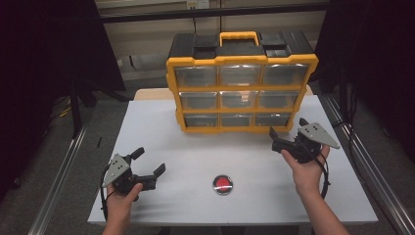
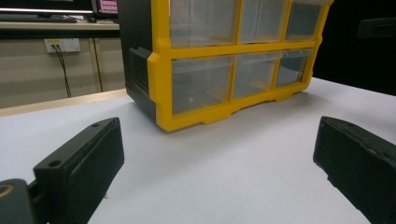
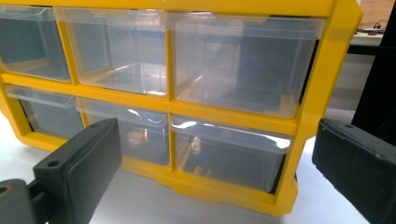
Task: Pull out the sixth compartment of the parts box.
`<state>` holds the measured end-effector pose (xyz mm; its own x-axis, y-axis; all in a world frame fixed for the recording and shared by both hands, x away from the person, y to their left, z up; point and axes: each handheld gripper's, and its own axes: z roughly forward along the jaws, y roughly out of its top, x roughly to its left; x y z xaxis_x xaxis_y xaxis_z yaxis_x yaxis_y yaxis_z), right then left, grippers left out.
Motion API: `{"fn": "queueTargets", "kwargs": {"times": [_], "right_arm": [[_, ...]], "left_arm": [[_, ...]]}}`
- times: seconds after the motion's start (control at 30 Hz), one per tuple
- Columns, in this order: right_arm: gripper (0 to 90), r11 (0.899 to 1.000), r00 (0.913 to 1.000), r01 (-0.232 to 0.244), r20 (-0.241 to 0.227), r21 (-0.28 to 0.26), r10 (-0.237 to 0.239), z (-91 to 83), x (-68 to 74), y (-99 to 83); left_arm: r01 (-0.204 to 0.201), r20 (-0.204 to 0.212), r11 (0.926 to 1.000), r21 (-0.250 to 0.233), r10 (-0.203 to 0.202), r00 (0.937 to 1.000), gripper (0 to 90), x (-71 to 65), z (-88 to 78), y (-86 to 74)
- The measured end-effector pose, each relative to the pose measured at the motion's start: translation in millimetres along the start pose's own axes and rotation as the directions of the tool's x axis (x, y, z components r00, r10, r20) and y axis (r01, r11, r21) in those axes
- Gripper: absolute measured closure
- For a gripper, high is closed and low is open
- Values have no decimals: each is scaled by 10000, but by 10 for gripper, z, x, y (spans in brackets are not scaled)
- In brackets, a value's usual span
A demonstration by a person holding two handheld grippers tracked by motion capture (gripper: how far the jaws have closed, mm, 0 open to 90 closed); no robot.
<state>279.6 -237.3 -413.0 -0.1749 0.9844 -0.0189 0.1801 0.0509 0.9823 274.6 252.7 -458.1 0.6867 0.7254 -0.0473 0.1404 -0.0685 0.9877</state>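
Each hand is seen bare, forearms uncovered, no sleeve or glove worn. The left gripper and right gripper are built in black w/ a grey three-cornered plate fixed on top, small dark screws dotted on it, and a black cable is looped from each body. In both gripper views the jaws are shown as thick matt-black blocks w/ flat inner pads, a small round hole sunk near the outer corner of each, approx. alike on both units.

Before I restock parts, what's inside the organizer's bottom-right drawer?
Through the clear front of the bottom-right drawer no parts show, just reflections; glare hides its back corners.
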Motion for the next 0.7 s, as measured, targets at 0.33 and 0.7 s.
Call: {"fn": "queueTargets", "kwargs": {"times": [0.33, 0.7], "right_arm": [[13, 10000, 10000, -22, 13, -13, 22, 91, 27, 70], [14, 9998, 9997, -154, 189, -115, 156, 156, 4, 147]], "left_arm": [[83, -9, 9999, -65, -83, 10000, 21, 0, 11, -3], [-55, 36, 10000, 63, 54, 10000, 21, 9, 9, -4]]}}
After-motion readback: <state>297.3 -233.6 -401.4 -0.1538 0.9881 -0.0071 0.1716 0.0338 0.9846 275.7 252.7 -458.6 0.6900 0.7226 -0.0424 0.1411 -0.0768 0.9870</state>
